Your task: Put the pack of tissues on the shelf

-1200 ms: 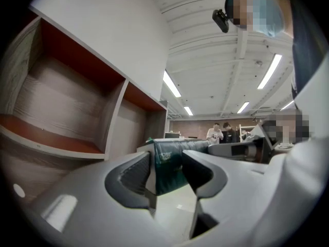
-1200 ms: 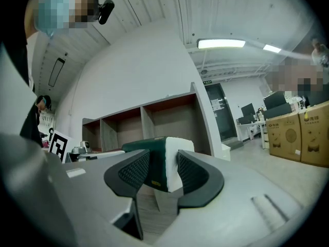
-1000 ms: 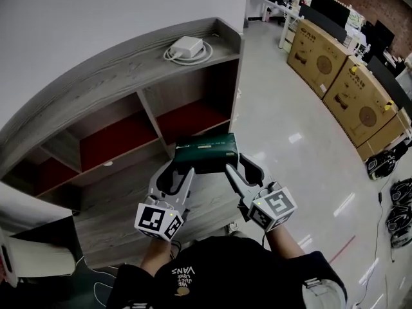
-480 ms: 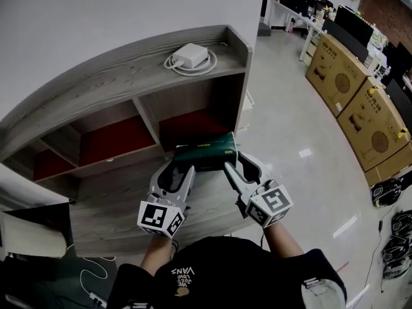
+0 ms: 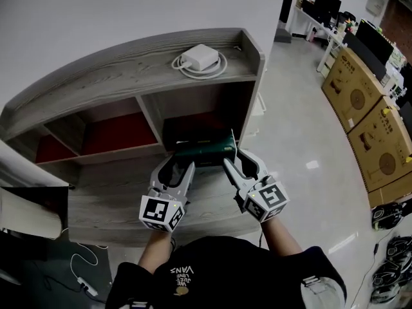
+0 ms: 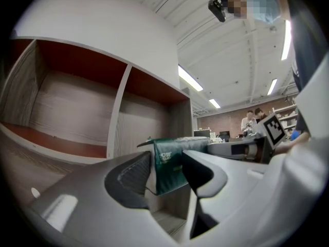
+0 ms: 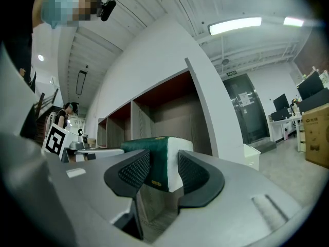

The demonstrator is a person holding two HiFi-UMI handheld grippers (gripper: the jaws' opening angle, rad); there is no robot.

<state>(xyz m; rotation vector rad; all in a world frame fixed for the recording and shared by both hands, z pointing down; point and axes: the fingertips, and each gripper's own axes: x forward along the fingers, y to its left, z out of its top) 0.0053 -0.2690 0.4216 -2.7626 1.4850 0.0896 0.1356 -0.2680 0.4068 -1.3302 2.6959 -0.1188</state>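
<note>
A dark green pack of tissues (image 5: 205,153) with a white end hangs between both grippers at the mouth of the shelf unit's (image 5: 129,76) right-hand compartment. My left gripper (image 5: 183,167) is shut on its left end and my right gripper (image 5: 230,165) on its right end. In the left gripper view the pack (image 6: 172,161) sits between the jaws of the left gripper (image 6: 167,166), with the open compartments behind. The right gripper view has the pack (image 7: 154,161) pinched by the right gripper (image 7: 164,168), its white end against the right pad.
A white charger with a coiled cable (image 5: 199,58) lies on the shelf unit's top. Red-backed compartments (image 5: 119,131) stand to the left. Cardboard boxes (image 5: 360,82) line the floor at right. A white box (image 5: 26,212) and a cable (image 5: 80,272) lie at lower left.
Both grippers have carried the pack forward toward the shelf; it now sits at the opening of the right-hand compartment. The grip on it is unchanged.
</note>
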